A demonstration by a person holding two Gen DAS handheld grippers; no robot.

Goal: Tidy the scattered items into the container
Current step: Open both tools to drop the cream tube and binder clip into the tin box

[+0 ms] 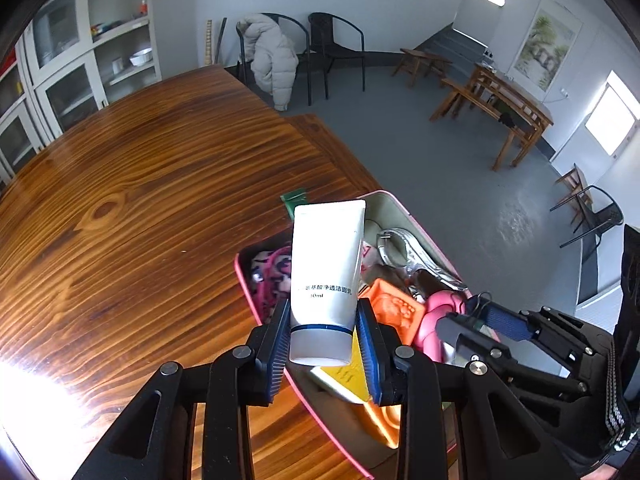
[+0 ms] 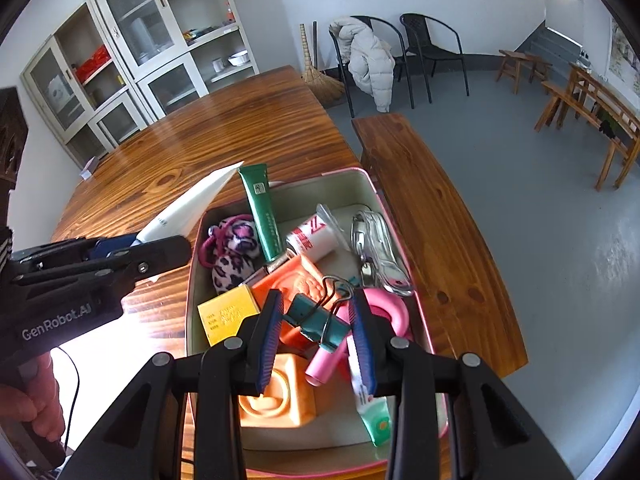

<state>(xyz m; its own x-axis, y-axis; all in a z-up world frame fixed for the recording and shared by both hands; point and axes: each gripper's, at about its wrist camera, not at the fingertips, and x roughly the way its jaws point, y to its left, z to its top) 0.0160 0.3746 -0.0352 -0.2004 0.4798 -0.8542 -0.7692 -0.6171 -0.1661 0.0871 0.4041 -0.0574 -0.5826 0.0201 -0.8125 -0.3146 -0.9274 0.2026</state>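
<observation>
Clamping a white tube [image 1: 326, 276] near its cap, the left gripper [image 1: 323, 344] holds it upright over the near-left corner of the pink-rimmed container [image 2: 280, 190] on the wooden desk [image 1: 140, 200]. The right gripper [image 2: 316, 334] is closed on a teal binder clip [image 2: 320, 320] above the container's jumble: a green tube [image 2: 262, 212], a yellow box [image 2: 228, 314], a leopard-print pouch [image 2: 232, 252].

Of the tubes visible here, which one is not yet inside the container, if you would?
The white tube, clamped in the left gripper; the green tube leans inside the container.
</observation>
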